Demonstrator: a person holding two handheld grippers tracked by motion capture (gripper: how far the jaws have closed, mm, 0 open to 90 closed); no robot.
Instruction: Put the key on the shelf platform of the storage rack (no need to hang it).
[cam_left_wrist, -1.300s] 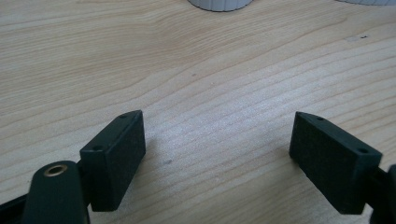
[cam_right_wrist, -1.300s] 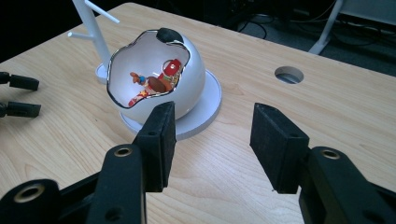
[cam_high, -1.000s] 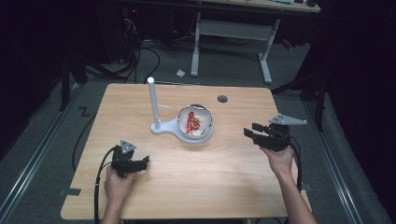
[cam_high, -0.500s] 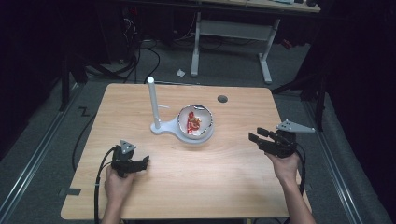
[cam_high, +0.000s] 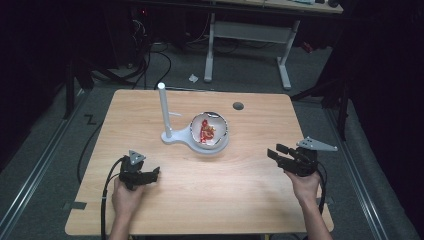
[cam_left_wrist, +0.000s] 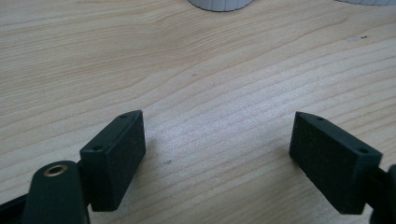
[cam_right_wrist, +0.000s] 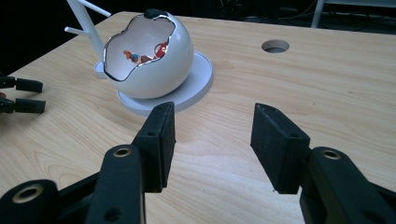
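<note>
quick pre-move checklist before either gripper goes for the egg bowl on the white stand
1. Right gripper open: ok, jaws apart with nothing between them.
2. Left gripper open: ok, jaws wide apart over bare wood.
3. Path from the right gripper to the egg-shaped bowl: ok, only bare table lies between them.
4. Bowl seated on the white stand: ok, it rests on the round base, opening tilted towards the right gripper.
5. Contents: red and orange pieces lie inside the bowl; what they are, cannot tell.
6. White post beside the bowl: upright, on the left gripper's side, so mind it on approach.
</note>
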